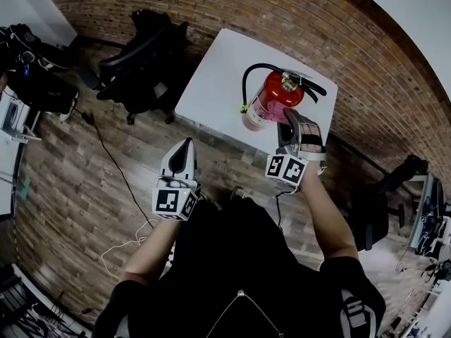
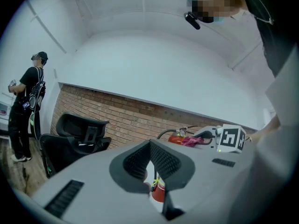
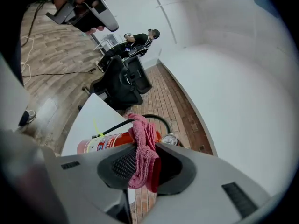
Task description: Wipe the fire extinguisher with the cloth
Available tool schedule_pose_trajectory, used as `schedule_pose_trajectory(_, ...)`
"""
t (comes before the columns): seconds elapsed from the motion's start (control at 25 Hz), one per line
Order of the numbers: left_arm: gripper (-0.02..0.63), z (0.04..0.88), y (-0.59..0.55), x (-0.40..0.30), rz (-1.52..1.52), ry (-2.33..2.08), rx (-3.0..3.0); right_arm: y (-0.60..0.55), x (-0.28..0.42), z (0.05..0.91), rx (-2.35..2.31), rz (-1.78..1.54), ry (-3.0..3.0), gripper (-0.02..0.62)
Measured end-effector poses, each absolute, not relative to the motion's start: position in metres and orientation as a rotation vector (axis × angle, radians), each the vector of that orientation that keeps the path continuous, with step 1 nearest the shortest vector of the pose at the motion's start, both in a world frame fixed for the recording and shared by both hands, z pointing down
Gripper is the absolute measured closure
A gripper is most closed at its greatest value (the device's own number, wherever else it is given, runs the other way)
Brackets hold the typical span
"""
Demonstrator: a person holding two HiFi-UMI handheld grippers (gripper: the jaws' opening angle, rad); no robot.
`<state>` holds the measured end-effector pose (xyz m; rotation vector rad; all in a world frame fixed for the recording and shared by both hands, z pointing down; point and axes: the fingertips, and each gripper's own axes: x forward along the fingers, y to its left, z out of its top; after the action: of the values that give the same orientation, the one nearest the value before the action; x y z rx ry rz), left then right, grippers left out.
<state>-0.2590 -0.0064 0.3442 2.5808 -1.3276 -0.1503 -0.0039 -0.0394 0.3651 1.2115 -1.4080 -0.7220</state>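
Note:
A red fire extinguisher (image 1: 262,103) with a black hose sits on the white table (image 1: 215,76). My right gripper (image 1: 289,117) is at its upper part, shut on a pink cloth (image 1: 281,113) that touches the cylinder. In the right gripper view the cloth (image 3: 142,155) bulges out between the pads, with the extinguisher (image 3: 108,143) just beyond. My left gripper (image 1: 184,144) hangs over the floor short of the table's near edge, shut and holding nothing. The left gripper view shows its jaws (image 2: 150,146) closed, and the extinguisher (image 2: 176,138) and cloth (image 2: 189,141) beyond them.
A black office chair (image 1: 144,62) stands left of the table against the brick wall (image 1: 232,5). Another chair (image 1: 384,196) is at the right. A cable (image 1: 113,162) runs over the wooden floor. A person (image 2: 25,106) stands far off to the left.

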Motion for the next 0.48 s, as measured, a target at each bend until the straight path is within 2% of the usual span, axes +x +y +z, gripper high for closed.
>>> schedule_pose_trajectory(0.24, 0.575, 0.354, -0.016, -0.28, -0.142, -1.315, 2.565, -0.036, -0.018, 0.364, 1.275, -0.687, -1.406, 0.485)
schedule_pose_trajectory(0.48, 0.575, 0.374, -0.018, -0.29, -0.11, -1.285, 2.545, -0.038, -0.037, 0.432, 1.227, -0.561, -1.47, 0.485)
